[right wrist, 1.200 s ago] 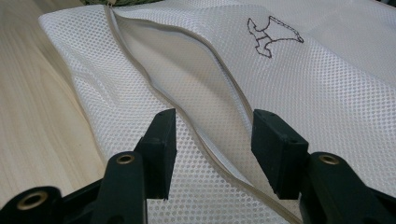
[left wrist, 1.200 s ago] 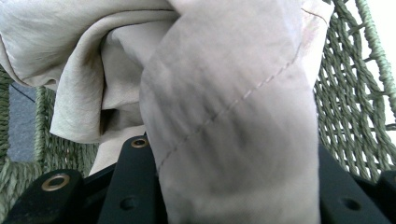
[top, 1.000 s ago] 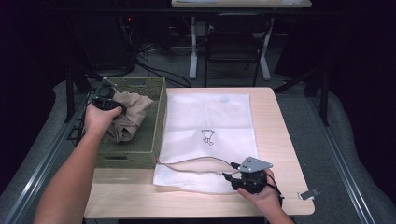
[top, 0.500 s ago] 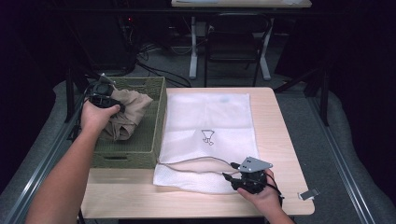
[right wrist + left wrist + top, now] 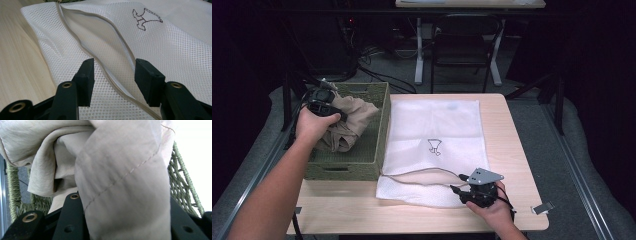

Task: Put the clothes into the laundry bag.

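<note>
Dark room, grey floor point(image 5: 557, 145), black chair point(image 5: 464, 45), floor cables point(image 5: 377, 55)

A garment point(image 5: 348, 125) lies in the basket point(image 5: 379, 125), left of the mesh bag point(image 5: 437, 130).

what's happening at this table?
A person works with a hand-held gripper in each hand. The left hand-held gripper is shut on a beige garment bunched in the green woven basket at the table's left. The right hand-held gripper sits open at the near edge of a white mesh laundry bag lying flat on the wooden table, its jaws straddling the bag's unzipped opening. The garment is not yet in the bag.
</note>
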Demonstrator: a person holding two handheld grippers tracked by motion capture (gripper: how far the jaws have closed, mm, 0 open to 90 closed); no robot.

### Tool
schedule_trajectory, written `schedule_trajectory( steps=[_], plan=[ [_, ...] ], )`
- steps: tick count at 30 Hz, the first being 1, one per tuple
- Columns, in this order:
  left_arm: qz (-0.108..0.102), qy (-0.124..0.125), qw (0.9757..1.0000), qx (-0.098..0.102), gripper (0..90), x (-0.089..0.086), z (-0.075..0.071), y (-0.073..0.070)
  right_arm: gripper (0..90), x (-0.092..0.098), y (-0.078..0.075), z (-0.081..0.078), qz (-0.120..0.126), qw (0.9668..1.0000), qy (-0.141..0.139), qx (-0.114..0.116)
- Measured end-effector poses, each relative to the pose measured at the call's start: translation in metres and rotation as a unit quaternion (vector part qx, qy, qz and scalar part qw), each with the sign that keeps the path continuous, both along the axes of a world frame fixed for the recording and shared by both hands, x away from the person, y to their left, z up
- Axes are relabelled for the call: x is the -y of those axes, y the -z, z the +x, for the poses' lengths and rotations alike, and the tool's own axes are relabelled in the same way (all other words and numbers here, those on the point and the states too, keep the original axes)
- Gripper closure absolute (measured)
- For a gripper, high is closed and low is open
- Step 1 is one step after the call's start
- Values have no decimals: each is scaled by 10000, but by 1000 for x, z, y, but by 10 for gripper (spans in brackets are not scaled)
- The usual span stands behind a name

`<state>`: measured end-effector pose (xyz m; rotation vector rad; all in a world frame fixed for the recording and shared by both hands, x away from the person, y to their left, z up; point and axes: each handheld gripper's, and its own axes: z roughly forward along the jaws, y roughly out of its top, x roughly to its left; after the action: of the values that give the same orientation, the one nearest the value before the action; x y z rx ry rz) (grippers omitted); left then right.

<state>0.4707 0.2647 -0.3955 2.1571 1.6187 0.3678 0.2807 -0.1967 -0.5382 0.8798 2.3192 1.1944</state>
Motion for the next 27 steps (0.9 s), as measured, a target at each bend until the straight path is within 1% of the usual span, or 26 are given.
schedule_trajectory(
  steps=[1, 2, 4, 5, 7, 10, 16, 23, 27],
  plan=[
    [0, 0, 10000, 0, 613, 0, 0, 0, 505, 0, 0, 0, 0, 10000, 0, 0],
    [15, 60, 10000, 16, 613, 0, -2, -1, 505, 0, 0, 0, 10, 10000, -1, 5],
    [9, 54, 10000, 31, 613, 1, -3, -1, 505, 0, 0, 0, 8, 10000, 1, 6],
    [34, 88, 10000, -2, 613, 1, -4, -2, 505, 0, 0, 0, 4, 10000, 1, 7],
    [42, 120, 9999, 23, 613, 1, -5, -2, 505, 0, 0, 0, -4, 10000, -3, 6],
    [14, 190, 9998, -2, 613, 1, -7, -4, 505, 0, 0, 0, -5, 10000, -5, 0],
    [1, 349, 9994, 18, 613, 2, -12, -6, 505, 0, 0, 0, 2, 10000, 9, 15],
    [62, 508, 9987, 16, 614, 6, -19, -11, 505, -1, 0, 0, -8, 10000, 2, 11],
    [80, 580, 9983, 59, 613, 7, -22, -15, 505, -1, 0, 0, -17, 10000, -3, 7]
  ],
)
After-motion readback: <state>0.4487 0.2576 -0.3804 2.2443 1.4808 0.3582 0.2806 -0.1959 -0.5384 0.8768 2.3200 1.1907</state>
